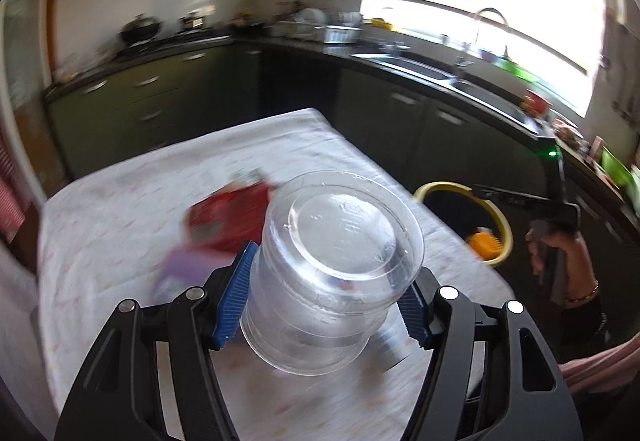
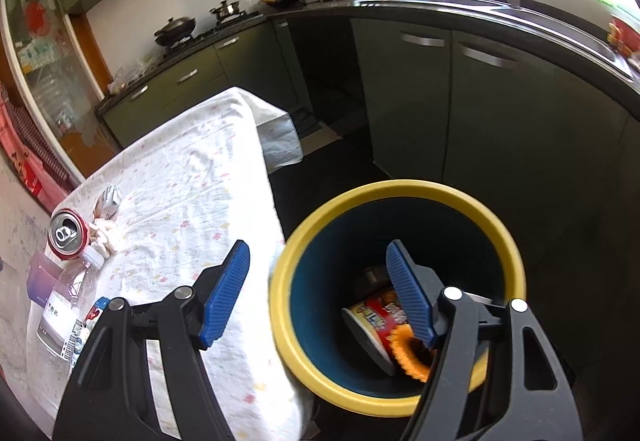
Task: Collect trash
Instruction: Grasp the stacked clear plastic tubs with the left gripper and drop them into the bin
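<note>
My left gripper is shut on a clear plastic tub, held tilted above the table with its base towards the camera. A blurred red item and a purple box lie on the cloth behind it. My right gripper stands open and empty over the near rim of a yellow-rimmed bin beside the table. Inside the bin lie a noodle cup and an orange piece. On the table's left end sit a red can, a plastic bottle and crumpled tissue.
The white spotted tablecloth hangs over the table edge next to the bin. Dark green kitchen cabinets and a counter with a sink run behind. The left wrist view shows the bin to the right with a hand holding the other gripper.
</note>
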